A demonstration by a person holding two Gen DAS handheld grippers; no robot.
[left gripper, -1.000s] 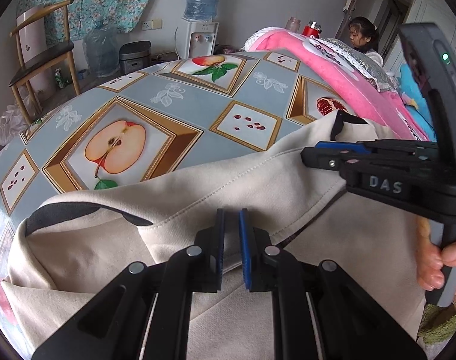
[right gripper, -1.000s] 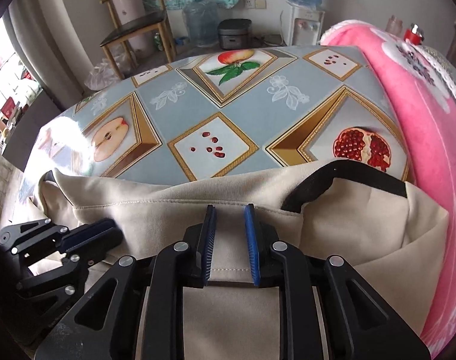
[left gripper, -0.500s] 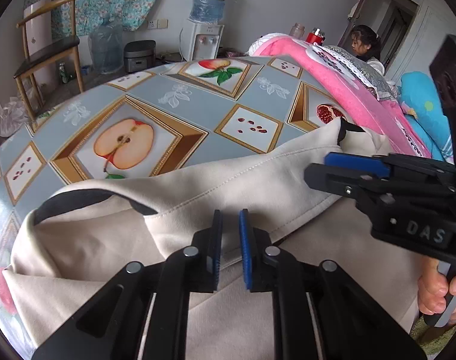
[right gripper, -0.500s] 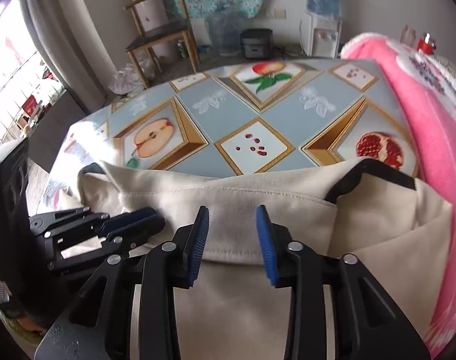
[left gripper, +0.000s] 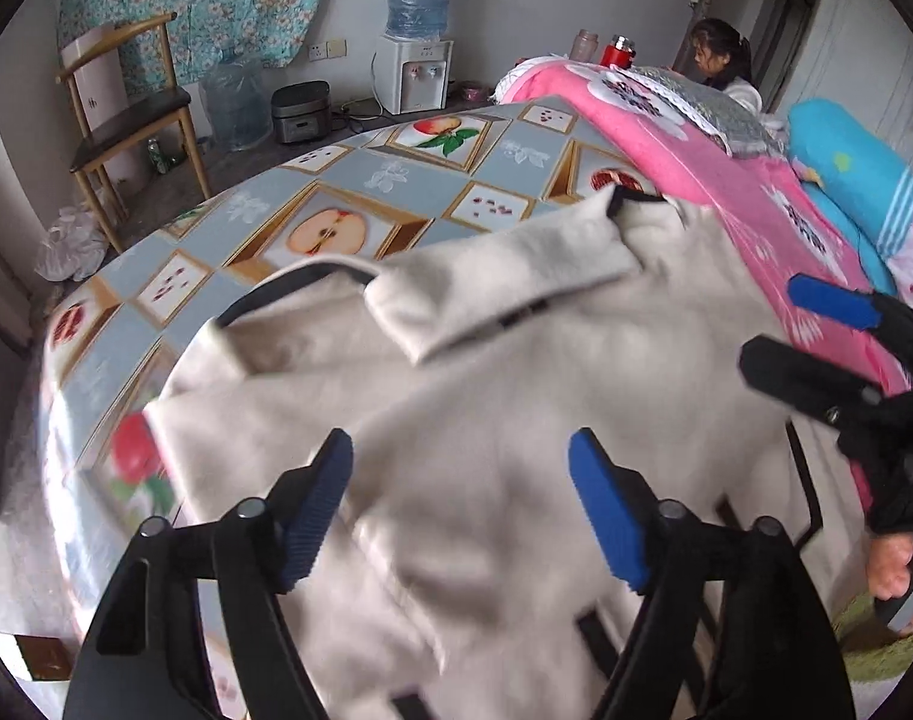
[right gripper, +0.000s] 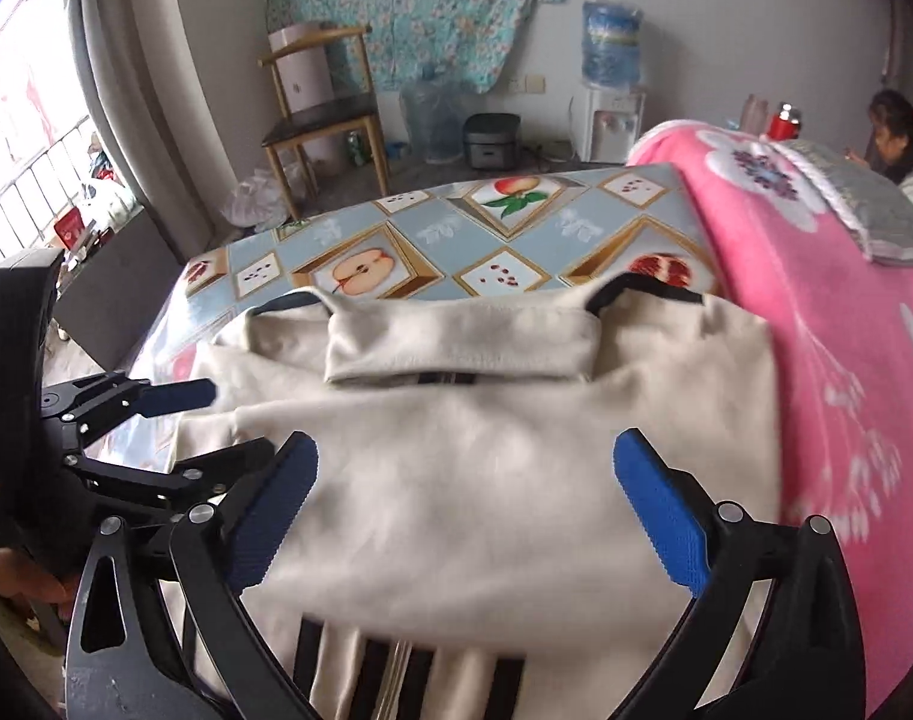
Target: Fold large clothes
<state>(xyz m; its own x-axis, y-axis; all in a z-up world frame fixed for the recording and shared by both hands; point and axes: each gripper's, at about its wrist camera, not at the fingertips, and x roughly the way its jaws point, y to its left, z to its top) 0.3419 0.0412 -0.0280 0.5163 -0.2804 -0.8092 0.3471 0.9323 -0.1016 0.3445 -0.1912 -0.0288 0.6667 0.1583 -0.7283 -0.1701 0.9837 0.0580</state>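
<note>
A large beige garment with black trim and black stripes lies on the table with the fruit-pattern cloth; its far edge is folded back toward me as a flap. My left gripper is open and empty, above the garment's near left part. My right gripper is open and empty, above the garment's near middle. The garment fills the near half of the right wrist view. Each gripper shows in the other's view: the right one, the left one.
A pink flowered blanket lies along the table's right side, touching the garment. A blue pillow lies beyond it. A wooden chair, water dispenser and seated person are behind the table.
Both grippers opened and let go of the garment's edge, then drew back and up. The released edge now lies as a folded flap across the garment.
</note>
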